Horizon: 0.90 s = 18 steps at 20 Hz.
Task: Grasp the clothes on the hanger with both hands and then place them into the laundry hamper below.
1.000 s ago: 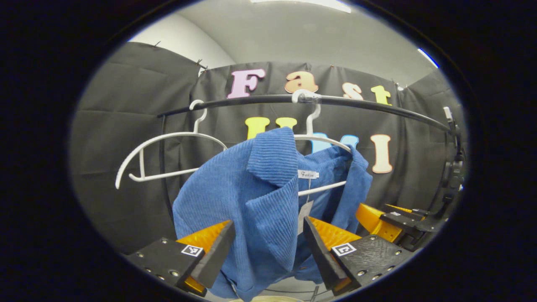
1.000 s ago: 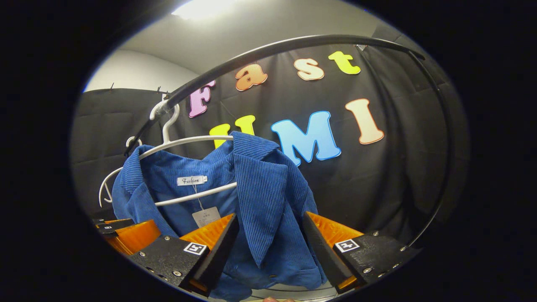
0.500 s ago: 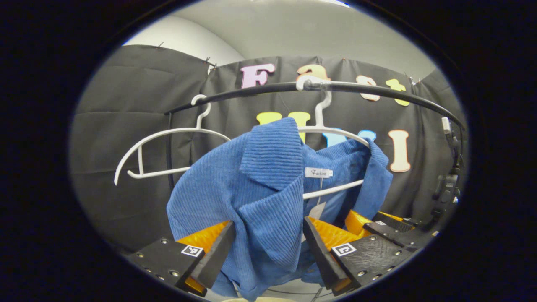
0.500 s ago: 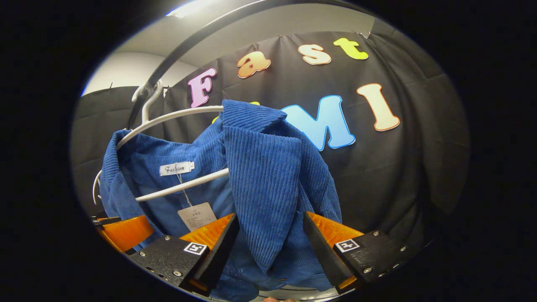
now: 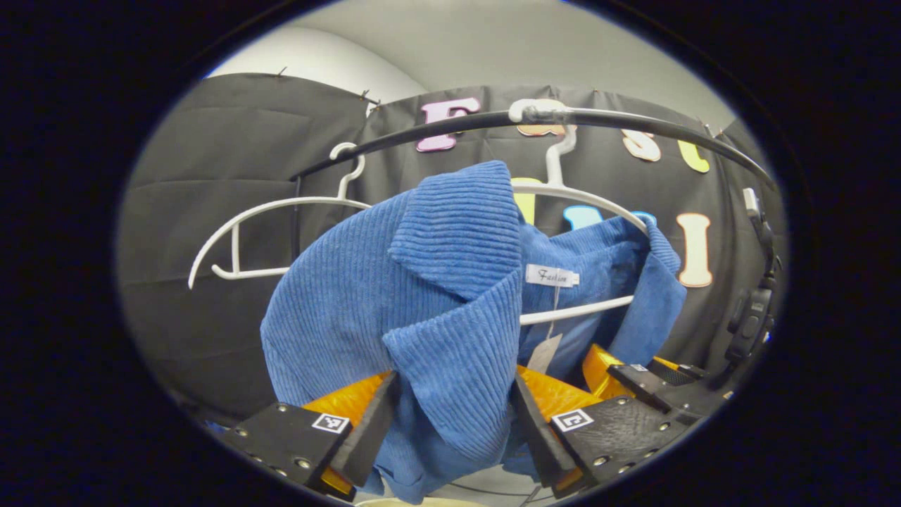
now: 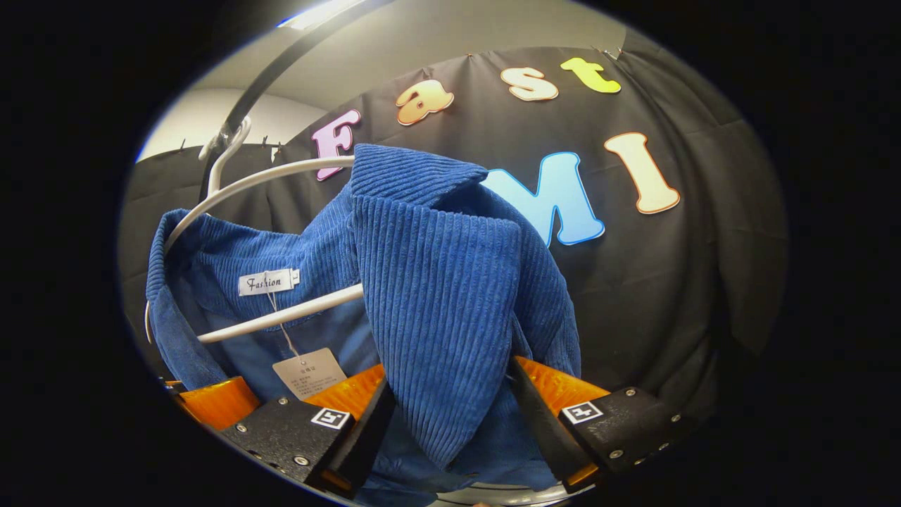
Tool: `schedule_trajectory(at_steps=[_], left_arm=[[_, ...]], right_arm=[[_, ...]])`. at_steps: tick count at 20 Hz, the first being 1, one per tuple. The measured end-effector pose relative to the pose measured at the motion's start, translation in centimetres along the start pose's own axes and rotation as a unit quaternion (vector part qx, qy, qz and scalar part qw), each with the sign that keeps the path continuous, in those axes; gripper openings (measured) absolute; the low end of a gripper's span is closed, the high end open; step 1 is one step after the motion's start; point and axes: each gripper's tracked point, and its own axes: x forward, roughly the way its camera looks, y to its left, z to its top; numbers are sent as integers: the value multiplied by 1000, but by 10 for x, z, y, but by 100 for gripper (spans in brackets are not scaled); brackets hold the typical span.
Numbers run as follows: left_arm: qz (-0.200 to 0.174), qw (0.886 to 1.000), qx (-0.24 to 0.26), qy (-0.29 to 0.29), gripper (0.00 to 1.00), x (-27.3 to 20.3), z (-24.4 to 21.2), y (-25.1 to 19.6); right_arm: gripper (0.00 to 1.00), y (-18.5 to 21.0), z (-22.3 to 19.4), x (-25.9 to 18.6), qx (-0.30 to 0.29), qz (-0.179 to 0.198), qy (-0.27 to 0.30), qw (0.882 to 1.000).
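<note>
- Left gripper [image 5: 450, 422] and right gripper [image 6: 450, 429] both spread wide around lapels of the blue corduroy jacket [image 5: 394, 296], not pinching.
- Yanking down could snag the white plastic hanger [image 5: 584, 310] inside the jacket (collar's hooked over it).

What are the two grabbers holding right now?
Nothing yet. The left gripper and right gripper each stand open around a lapel of the blue jacket, on its hanger.

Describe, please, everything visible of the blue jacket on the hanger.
The blue ribbed corduroy jacket hangs open on a white plastic hanger hooked over a black rail. Its wide lapels fold outward; a white neck label and a paper tag hang inside. One lapel lies between each open tongs, left and right.
</note>
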Motion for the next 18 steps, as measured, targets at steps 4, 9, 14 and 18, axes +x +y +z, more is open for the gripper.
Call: schedule_trajectory(at_steps=[4, 9, 14, 18], left_arm=[[0, 1000, -1, -11, 55, 7, 6, 9], [-40, 999, -13, -12, 7, 4, 4, 15], [-75, 997, -26, -14, 2, -9, 14, 24], [-87, 995, -35, -35, 1, -34, 37, 43]], right_arm=[[57, -8, 7, 2, -18, -13, -13, 1000], [3, -22, 20, -8, 42, -25, -15, 999], [1, -44, 26, -18, 45, -45, -12, 998], [1, -53, 34, -26, 45, -61, -23, 997]])
